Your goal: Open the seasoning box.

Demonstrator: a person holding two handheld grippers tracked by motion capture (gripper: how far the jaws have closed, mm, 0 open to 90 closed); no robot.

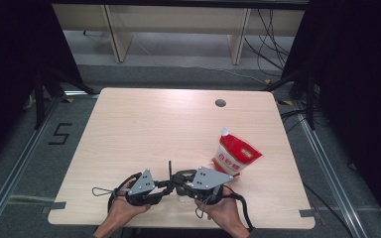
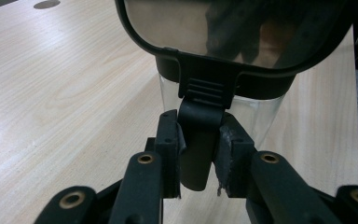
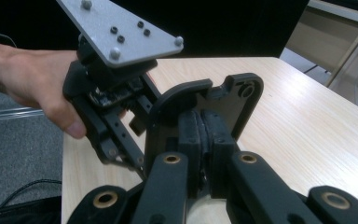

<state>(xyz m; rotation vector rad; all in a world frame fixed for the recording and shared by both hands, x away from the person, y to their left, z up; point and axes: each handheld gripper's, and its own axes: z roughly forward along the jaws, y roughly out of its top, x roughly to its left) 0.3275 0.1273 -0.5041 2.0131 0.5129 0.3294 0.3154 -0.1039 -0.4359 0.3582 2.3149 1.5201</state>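
High view: a light wooden bench (image 1: 144, 129) with a round cable hole (image 1: 221, 103) near its far edge. Both hands come in from the near edge, the left hand (image 1: 124, 208) and the right hand (image 1: 223, 210) each holding a gripper with a grey three-cornered plate on top. The left gripper (image 1: 166, 187) and the right gripper (image 1: 182, 179) meet at the near middle of the bench, around a small clear container (image 1: 183, 198) with a black lid (largely hidden between them). A red and white pouch (image 1: 235, 156) with a white spout lies on the bench just beyond the right gripper, spout pointing away from the person.

Left gripper view: the jaws of the left gripper (image 2: 199, 154) are closed on a black latch tab (image 2: 200, 140) that hangs down from the lid (image 2: 214, 70) of the container. The container's clear wall (image 2: 256, 116) rises behind the tab, under a dark rim; the lid's glossy top reflects dark shapes. Bench surface lies to either side.

Right gripper view: the jaws of the right gripper (image 3: 205, 135) are pressed together on the edge of a black, flat, hinged lid part (image 3: 200, 100) standing upright, with almost no gap between the pads. Beyond it, the left hand (image 3: 32, 88) holds the other gripper (image 3: 121, 121), plate uppermost, its jaws angled down toward the same object. The bench (image 3: 307, 130) stretches off to the right.
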